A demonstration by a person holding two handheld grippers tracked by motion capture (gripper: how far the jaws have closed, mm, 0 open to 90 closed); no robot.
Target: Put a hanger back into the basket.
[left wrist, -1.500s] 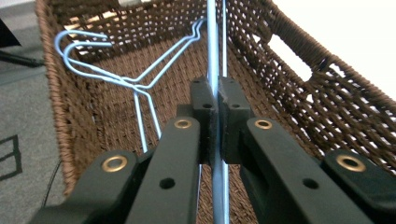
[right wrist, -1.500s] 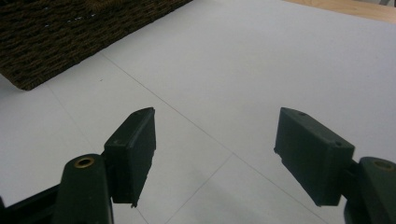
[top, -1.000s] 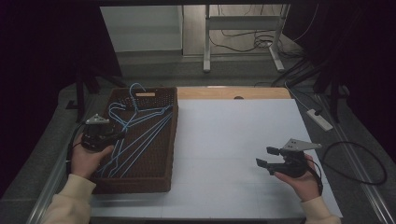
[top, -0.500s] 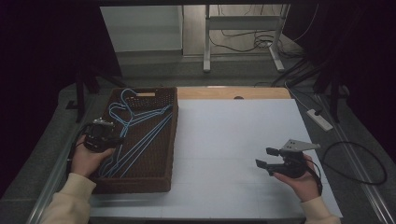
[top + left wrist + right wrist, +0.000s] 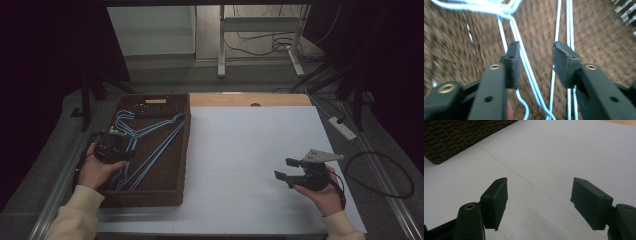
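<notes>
A: What is the left claw (image 5: 535,63) doing?

B: Its two black jaws have just been opening and are now standing partly apart. In the left gripper view, thin light-blue wire coat hangers (image 5: 526,67) are running up through the gap between them, but the pads are not pressing on any wire, so nothing is being gripped.

A: And what is lying under those hangers?

B: They are lying flat on the woven floor of a dark brown wicker basket (image 5: 461,45). In the high view the left claw (image 5: 120,145) is hovering low over the near-left part of that basket (image 5: 184,150), with the person's left hand (image 5: 95,170) wrapping its body. The blue hangers (image 5: 150,150) are fanning out from there, hooks pointing toward the far-left corner.

A: Where is the basket sitting?

B: On the left end of the white-topped bench (image 5: 250,150), long side running away from the person.

A: What about the right claw (image 5: 539,200)?

B: It is standing wide, with nothing between its pads. In the right gripper view it is looking across bare white bench (image 5: 564,157) toward a corner of the basket (image 5: 454,137). In the high view the right claw (image 5: 285,169) is resting in the person's right hand (image 5: 320,187) near the bench's front-right part, well apart from the basket, jaws pointing left.
</notes>
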